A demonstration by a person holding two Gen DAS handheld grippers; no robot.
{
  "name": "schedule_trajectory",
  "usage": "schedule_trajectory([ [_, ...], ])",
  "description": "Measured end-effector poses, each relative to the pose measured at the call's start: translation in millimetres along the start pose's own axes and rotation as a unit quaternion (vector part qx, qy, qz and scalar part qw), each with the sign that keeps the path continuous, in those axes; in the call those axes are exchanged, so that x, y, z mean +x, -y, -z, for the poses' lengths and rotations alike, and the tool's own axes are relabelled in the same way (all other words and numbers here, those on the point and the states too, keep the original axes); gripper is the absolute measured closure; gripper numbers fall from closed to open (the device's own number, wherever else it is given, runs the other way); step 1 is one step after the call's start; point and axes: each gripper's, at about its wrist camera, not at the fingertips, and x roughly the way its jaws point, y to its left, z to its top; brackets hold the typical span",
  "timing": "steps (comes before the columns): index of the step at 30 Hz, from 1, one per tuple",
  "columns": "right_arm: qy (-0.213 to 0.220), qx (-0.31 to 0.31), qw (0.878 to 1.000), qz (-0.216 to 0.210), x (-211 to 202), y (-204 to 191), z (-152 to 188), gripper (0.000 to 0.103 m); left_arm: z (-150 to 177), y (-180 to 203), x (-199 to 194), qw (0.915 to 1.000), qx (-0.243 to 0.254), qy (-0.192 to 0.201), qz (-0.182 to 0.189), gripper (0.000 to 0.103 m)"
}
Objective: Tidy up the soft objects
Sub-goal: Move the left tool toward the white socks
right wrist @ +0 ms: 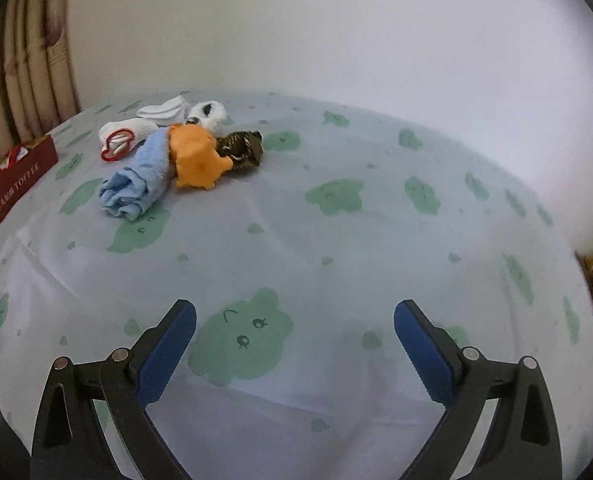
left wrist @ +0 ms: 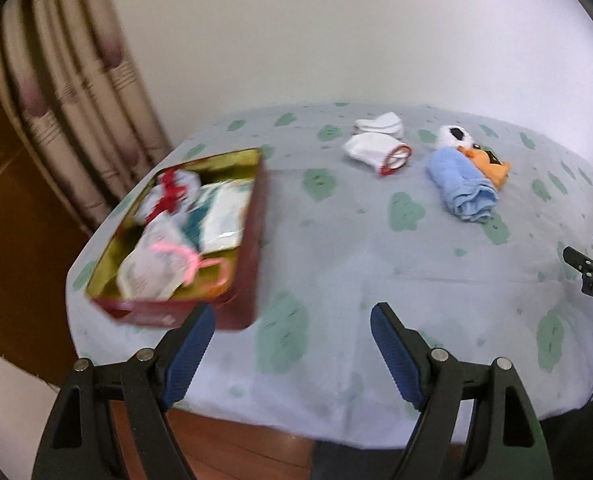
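A: Rolled light-blue cloth (right wrist: pixel 136 188)?
B: On green-patterned tablecloth (right wrist: pixel 336 248), well beyond right gripper (right wrist: pixel 295 324), spread wide, empty.
A: Left gripper (left wrist: pixel 292 328)?
B: Wide, empty; only its view shows open red tin (left wrist: pixel 252 240) contents.

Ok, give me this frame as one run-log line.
left gripper: open, empty | right gripper: open, empty | red tin: partly filled | loose on tablecloth: blue towel, orange plush, white socks
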Motion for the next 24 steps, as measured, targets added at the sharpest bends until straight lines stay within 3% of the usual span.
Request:
schedule_trajectory([
  [9,0.002,0.038,0.998,-0.048,-0.1,9.4,2.9,0.002,-59.0,46.7,78.9,0.9917,0.06,-0.041,0.106,0.021],
  [15,0.002,0.03,0.997,-0.065,0.7,5.2,3.3,0.002,-112.9,63.9,124.0,0.9838,0.104,-0.05,0.137,0.021],
  [18,-0.003,0.03,0.997,-0.072,3.2,4.6,3.1,0.002,-142.9,59.5,145.5,0.9812,0.077,-0.065,0.165,0.021],
  [21,-0.003,0.03,0.996,-0.08,4.2,4.8,3.0,0.002,-163.8,56.1,178.1,0.9694,0.023,-0.137,0.203,0.021],
  [24,-0.009,0.029,0.996,-0.085,6.3,4.4,2.4,0.002,-174.2,60.4,197.1,0.9635,-0.007,-0.179,0.199,0.021],
])
